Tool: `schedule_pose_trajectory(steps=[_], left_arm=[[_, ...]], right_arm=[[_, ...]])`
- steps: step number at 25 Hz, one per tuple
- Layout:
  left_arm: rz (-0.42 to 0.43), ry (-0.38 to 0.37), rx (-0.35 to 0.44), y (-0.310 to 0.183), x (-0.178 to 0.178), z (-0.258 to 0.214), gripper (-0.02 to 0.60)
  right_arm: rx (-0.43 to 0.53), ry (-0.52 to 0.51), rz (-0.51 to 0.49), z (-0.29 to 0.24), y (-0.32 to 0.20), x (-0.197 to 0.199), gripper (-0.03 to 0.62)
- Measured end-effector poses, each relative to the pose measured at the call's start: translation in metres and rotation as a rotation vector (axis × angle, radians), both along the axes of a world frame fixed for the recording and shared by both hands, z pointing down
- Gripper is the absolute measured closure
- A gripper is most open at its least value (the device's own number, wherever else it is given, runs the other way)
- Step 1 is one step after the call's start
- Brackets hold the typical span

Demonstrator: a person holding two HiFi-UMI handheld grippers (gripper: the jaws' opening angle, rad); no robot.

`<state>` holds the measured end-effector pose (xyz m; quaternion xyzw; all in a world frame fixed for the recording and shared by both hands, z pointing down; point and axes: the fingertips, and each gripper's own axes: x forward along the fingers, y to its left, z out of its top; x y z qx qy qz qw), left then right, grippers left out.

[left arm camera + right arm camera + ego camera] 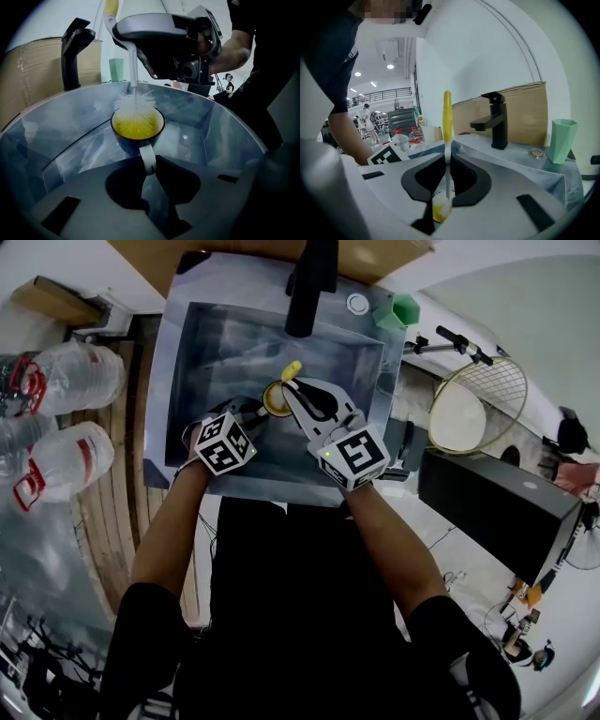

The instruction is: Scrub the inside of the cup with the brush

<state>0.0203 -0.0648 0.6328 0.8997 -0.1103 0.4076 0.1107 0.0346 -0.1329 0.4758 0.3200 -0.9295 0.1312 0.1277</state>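
A dark cup point(137, 136) with a yellow inside stands in the steel sink point(197, 362). My left gripper point(149, 161) is shut on its white handle point(148, 157), which sits pinched between the jaw tips. From above, the brush point(136, 104) reaches into the cup, its white bristles at the rim and inside. My right gripper point(447, 161) is shut on the brush's thin white stem point(448, 178), and the yellow handle end point(446, 110) sticks up past the jaws. In the head view both grippers, left point(251, 413) and right point(295, 395), meet over the cup point(275, 401).
A black faucet point(309, 287) stands at the sink's far rim, with a green tumbler point(403, 310) and a drain knob point(357, 304) beside it. Large water bottles point(66, 376) lie left of the sink. A black box point(497, 507) and a racket point(478, 404) are at the right.
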Motion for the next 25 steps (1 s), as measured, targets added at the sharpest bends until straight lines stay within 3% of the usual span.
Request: schedule_pose_trajectory(steps=[7, 17, 25], left_arm=[[-0.027, 0.019, -0.002, -0.001, -0.001, -0.001, 0.508], [-0.095, 0.059, -0.023, -0.010, 0.001, -0.007, 0.506], [-0.074, 0.032, -0.021, -0.007, -0.001, -0.008, 0.506]], right_arm=[[-0.004, 0.006, 0.047, 0.002, -0.010, 0.021, 0.545], [-0.026, 0.030, 0.036, 0.007, 0.016, 0.049, 0.545], [-0.036, 0.014, -0.005, -0.001, 0.038, 0.027, 0.542]])
